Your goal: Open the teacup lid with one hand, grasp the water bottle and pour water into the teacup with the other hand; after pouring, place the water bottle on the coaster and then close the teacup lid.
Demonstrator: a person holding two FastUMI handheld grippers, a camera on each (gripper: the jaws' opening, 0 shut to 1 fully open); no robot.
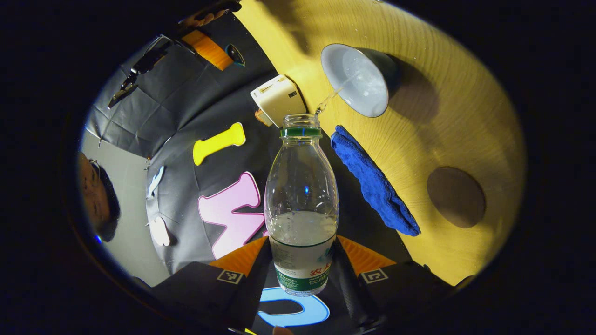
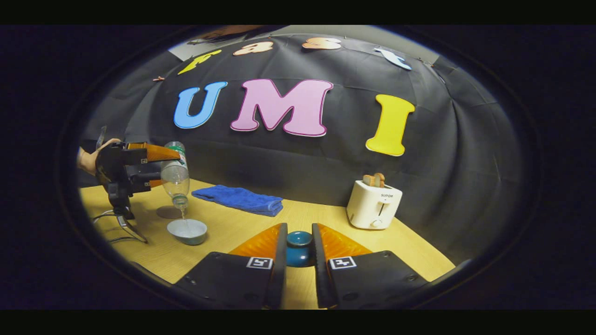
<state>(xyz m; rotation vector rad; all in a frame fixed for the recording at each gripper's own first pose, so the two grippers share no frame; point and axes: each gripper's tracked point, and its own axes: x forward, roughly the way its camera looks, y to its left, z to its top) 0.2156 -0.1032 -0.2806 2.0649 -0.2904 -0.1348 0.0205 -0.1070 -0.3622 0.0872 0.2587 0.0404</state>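
My left gripper (image 1: pixel 301 260) is shut on a clear water bottle (image 1: pixel 301 195) with a green label, uncapped and tipped toward the teacup (image 1: pixel 361 79). A thin stream of water runs from the bottle's mouth into the cup, which holds water. In the right gripper view the left gripper (image 2: pixel 153 165) tilts the water bottle (image 2: pixel 176 177) neck-down over the teacup (image 2: pixel 187 231) at the left. My right gripper (image 2: pixel 298 251) is shut on the blue teacup lid (image 2: pixel 298 247), held above the table. A round brown coaster (image 1: pixel 456 197) lies on the wooden table beside the cup; the coaster (image 2: pixel 168 212) shows behind the cup.
A folded blue towel (image 2: pixel 240 199) lies along the table's back edge. A white toaster (image 2: pixel 373 204) with bread slices stands at the back right. A hand (image 2: pixel 88 158) holds the left gripper, cables trailing below it. A person's head (image 1: pixel 95 195) is at the left edge.
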